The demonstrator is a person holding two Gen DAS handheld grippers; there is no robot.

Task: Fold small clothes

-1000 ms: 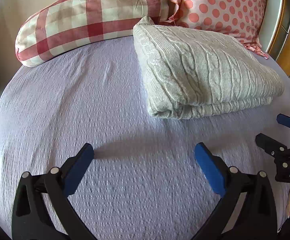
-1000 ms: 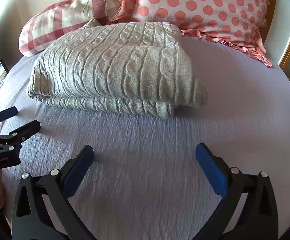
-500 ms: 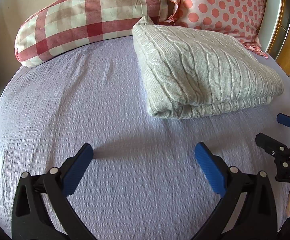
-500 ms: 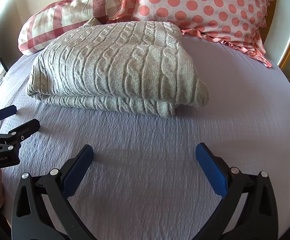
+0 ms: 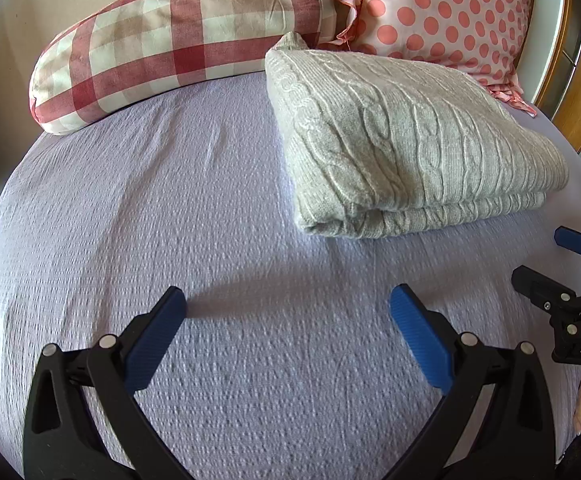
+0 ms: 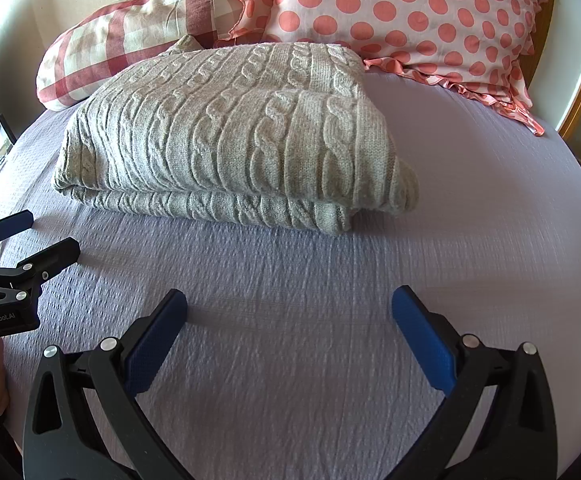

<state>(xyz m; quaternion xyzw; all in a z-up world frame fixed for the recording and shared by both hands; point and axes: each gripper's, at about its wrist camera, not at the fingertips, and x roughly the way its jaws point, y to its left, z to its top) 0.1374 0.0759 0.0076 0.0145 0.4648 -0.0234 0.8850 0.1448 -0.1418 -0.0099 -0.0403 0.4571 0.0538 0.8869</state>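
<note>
A grey cable-knit sweater lies folded in a thick rectangle on the lilac bed sheet, near the pillows; it also shows in the right wrist view. My left gripper is open and empty, hovering over bare sheet short of the sweater's near left corner. My right gripper is open and empty, over bare sheet in front of the sweater's near edge. Each gripper shows at the edge of the other's view: the right one, the left one.
A red-and-cream checked pillow and a pink polka-dot pillow lie at the head of the bed, touching the sweater's far edge. A wooden bed frame rises at the right. Bare sheet lies left of the sweater.
Almost nothing: both grippers stay open over the sheet, with only a slight drift of the views. The sweater has not moved.
</note>
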